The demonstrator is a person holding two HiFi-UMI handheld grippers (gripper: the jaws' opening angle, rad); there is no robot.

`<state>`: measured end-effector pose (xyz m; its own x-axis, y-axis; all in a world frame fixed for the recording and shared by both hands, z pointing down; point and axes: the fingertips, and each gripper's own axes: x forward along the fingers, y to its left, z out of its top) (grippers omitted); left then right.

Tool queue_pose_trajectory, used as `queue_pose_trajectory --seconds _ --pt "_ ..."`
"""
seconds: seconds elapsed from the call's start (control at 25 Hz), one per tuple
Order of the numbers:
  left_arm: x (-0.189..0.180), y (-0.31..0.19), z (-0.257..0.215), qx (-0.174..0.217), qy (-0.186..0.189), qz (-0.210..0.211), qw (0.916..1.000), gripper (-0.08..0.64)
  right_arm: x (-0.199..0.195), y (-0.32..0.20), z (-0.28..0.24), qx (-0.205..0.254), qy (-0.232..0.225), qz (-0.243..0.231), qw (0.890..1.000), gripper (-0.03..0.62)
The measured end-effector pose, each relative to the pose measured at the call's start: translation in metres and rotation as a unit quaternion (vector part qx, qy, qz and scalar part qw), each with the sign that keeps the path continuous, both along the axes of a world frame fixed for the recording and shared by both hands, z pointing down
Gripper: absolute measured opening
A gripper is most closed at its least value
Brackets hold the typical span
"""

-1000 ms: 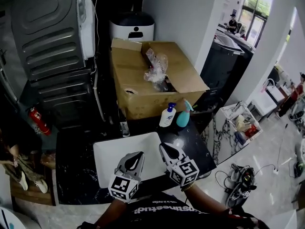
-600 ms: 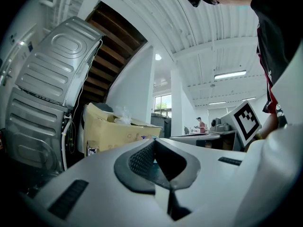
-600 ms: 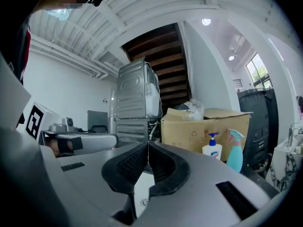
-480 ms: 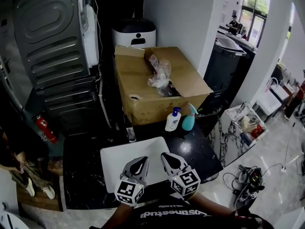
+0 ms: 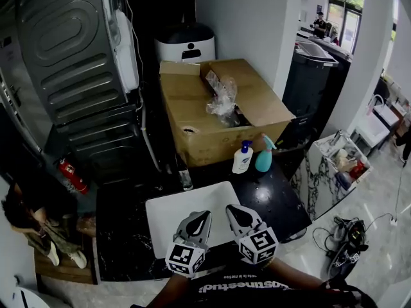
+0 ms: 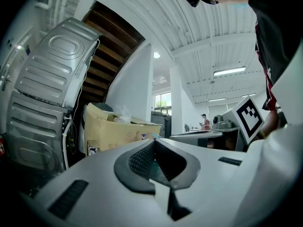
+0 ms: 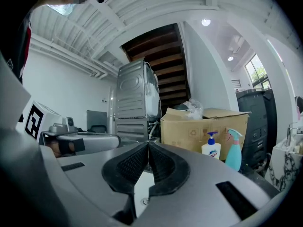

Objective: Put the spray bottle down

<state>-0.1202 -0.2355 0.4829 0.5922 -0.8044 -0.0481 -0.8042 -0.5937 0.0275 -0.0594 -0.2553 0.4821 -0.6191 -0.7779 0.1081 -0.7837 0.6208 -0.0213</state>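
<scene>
The teal spray bottle [image 5: 264,154] stands upright on the black counter [image 5: 276,197], just right of a white pump bottle [image 5: 242,158] and in front of a cardboard box [image 5: 218,117]. In the right gripper view the spray bottle [image 7: 233,149] stands free at the right, beside the pump bottle [image 7: 211,147]. My right gripper [image 5: 233,210] is shut and empty, well short of the bottles, over a white board [image 5: 173,213]. My left gripper [image 5: 200,218] sits beside it, also shut with nothing in it. Their jaws meet at the tips in the left gripper [image 6: 153,142] and right gripper [image 7: 148,143] views.
A tall grey appliance [image 5: 70,50] stands at the left with a red fire extinguisher [image 5: 72,175] at its foot. A white bin [image 5: 186,43] sits behind the box. A person crouches at the lower left [image 5: 26,217]. A marble stand with clutter [image 5: 343,162] is at the right.
The right gripper has drawn back a little from the spray bottle. The head view has shifted, so the whole scene sits lower and further right. The left gripper has kept its place.
</scene>
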Motion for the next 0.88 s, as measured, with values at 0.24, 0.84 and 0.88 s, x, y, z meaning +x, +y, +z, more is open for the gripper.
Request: queue_pose_trajectory --seconds 0.24,0.84,0.88 --pt "-0.002 0.001 0.001 -0.003 -0.001 -0.001 1.0 0.015 -0.006 0.001 0.001 0.001 0.005 -0.011 1.0 0.04" --pt "0.005 0.006 0.007 -0.011 0.007 0.007 0.9999 0.015 -0.005 0.008 0.011 0.002 0.013 -0.018 1.0 0.038" --pt "0.006 0.006 0.007 -0.011 0.006 0.009 0.9999 0.015 -0.006 0.009 0.012 0.001 0.014 -0.019 1.0 0.038"
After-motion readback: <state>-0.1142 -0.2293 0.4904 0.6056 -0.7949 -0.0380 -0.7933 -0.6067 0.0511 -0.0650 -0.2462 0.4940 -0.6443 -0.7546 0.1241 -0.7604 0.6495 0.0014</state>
